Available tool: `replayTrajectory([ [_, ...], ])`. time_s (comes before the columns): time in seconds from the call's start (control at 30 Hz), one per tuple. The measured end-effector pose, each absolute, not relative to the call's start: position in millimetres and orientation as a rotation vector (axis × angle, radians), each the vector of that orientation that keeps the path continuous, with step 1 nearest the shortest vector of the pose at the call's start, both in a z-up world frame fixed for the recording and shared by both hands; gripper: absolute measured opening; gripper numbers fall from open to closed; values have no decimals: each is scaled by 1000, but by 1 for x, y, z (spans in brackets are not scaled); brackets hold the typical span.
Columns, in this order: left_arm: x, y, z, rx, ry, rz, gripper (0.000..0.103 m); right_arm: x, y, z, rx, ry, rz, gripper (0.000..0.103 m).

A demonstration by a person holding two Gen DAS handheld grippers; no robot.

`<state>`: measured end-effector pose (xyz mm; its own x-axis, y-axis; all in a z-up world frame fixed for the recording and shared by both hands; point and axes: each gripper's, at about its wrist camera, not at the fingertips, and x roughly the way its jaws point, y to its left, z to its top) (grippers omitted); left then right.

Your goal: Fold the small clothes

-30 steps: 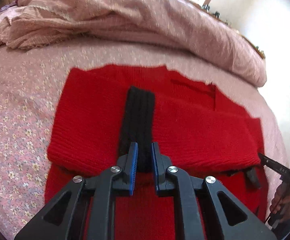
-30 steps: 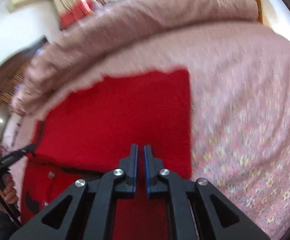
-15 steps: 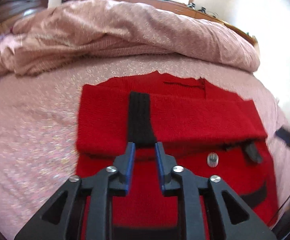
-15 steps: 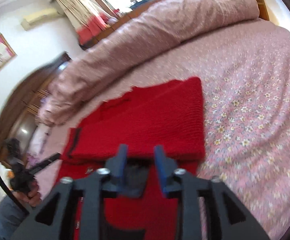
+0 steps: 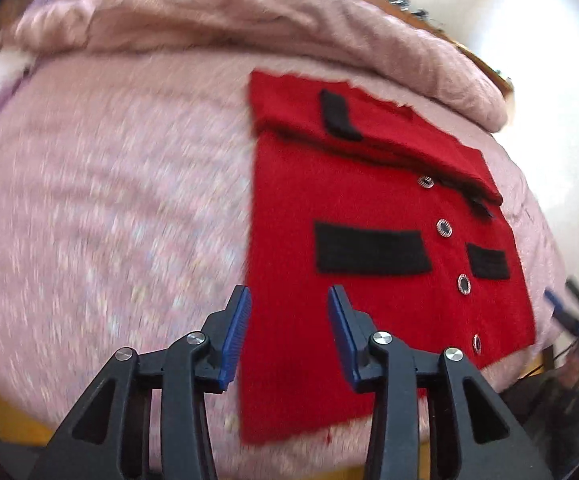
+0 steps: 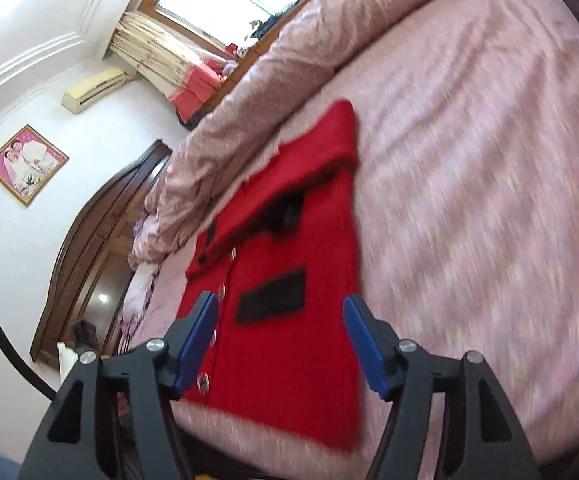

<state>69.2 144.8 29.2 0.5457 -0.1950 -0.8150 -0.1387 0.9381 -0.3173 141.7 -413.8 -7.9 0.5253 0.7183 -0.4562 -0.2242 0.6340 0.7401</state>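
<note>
Both grippers, left (image 5: pixel 288 334) and right (image 6: pixel 277 338), are opening empty above the cardigan (image 5: pixel 369 280); next fold needs its near hem grasped.

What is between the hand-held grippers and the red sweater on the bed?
Nothing visible. The left hand-held gripper and right hand-held gripper, jaws just opening and empty, hang above the red sweater on the pink bedspread with only air between.

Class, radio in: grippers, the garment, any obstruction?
Left gripper and right gripper open, just opening, empty. Red knitted cardigan on pink floral bedspread, top folded down. Nothing obstructing.
</note>
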Motion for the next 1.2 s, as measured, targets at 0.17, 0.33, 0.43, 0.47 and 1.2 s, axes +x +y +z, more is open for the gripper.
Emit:
replayTrajectory([
  [0.17,58,147,17,-410,1022,-43,46,120,-415,-19,681,887,613,69],
  [0.33,42,156,-10,-486,995,-43,50,116,-422,-38,728,917,583,69],
  [0.43,37,156,-9,-517,976,-64,56,119,-418,-50,733,960,561,69],
  [0.47,37,154,-9,-523,977,-91,63,120,-415,-54,726,976,558,69],
  [1.2,36,157,-24,-728,1008,-225,25,130,-375,-64,775,1011,651,70],
])
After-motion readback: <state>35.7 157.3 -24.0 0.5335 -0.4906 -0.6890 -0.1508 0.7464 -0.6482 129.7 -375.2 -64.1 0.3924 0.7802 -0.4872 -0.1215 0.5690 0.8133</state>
